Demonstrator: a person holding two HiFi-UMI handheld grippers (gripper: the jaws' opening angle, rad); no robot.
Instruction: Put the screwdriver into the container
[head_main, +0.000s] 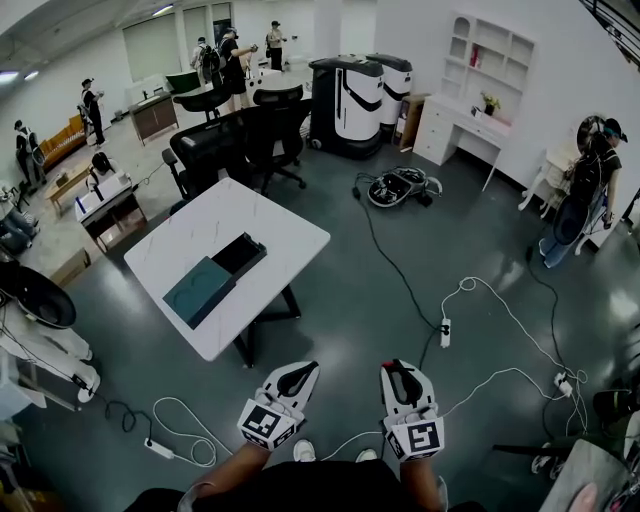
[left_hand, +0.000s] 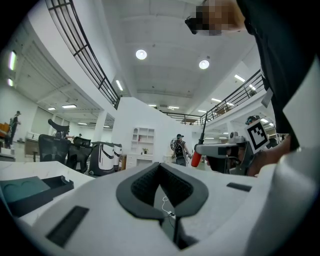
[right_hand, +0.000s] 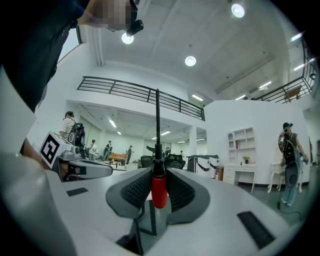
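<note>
While both grippers are held out over the grey floor (head_main: 400, 270), the screwdriver (right_hand: 158, 192) is seen clamped by its red handle between the jaws of the right gripper (right_hand: 157, 172), with its dark shaft pointing straight out past the jaw tips. On the left gripper (left_hand: 160, 167), the jaws are pressed together with nothing caught between them. The container (head_main: 214, 274), dark and teal, is spotted on the white tabletop (head_main: 190, 225), well ahead of both sets of jaws and off to their left.

Open floor (head_main: 340, 320) ahead of me up to the bench (head_main: 275, 225), free top around the container (head_main: 238, 257), office chairs (head_main: 215, 145) crowding its far side, cables (head_main: 400, 270) across the floor to my right.
</note>
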